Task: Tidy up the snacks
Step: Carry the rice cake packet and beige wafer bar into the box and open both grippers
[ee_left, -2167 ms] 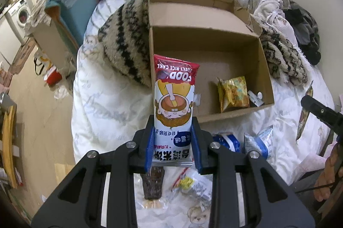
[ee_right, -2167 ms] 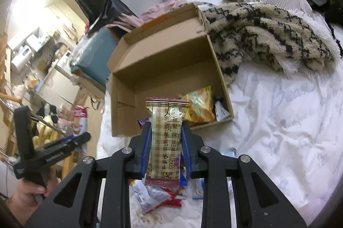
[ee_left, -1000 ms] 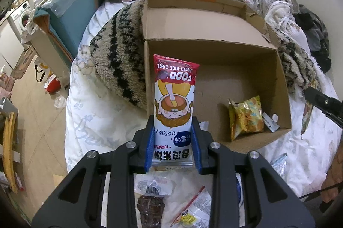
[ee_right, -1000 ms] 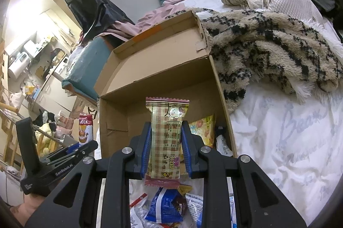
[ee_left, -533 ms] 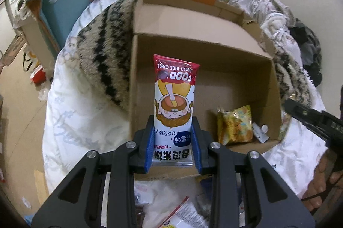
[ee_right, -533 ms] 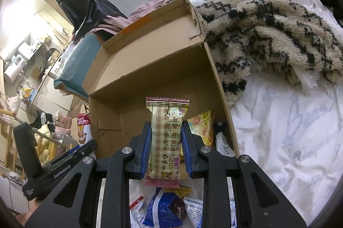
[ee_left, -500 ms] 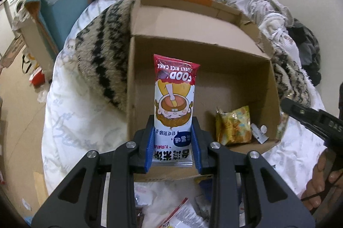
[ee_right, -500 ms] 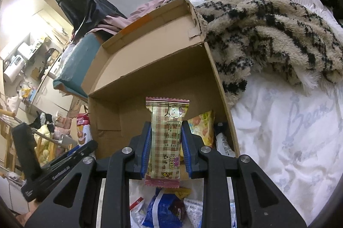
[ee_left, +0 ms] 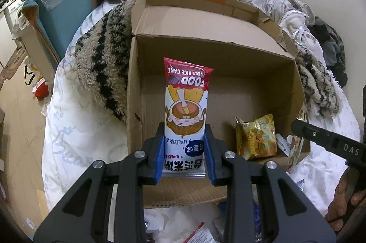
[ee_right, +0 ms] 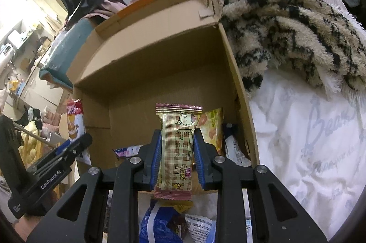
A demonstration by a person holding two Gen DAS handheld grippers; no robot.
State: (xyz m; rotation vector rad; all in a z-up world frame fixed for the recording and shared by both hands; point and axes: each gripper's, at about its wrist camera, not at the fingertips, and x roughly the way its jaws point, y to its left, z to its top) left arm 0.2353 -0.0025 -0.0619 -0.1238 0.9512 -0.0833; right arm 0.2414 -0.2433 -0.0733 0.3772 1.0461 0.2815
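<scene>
Two snacks carried to the cardboard box (ee_left: 205, 73)

Left gripper (ee_left: 184, 152) clenched on rice cake packet (ee_left: 185, 110), right gripper (ee_right: 175, 161) clenched on plaid snack bar (ee_right: 177, 147); both held upright just ahead, over the box's open front, likely for dropping inside.

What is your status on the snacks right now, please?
Left gripper shut on rice cake pack. Right gripper shut on checked wafer pack. Both over cardboard box. Nothing in the way.

Rice cake packet (ee_left: 185, 115), red-white, upright (print inverted); plaid snack bar (ee_right: 177, 147), upright; both above open cardboard box (ee_left: 228, 60).
</scene>
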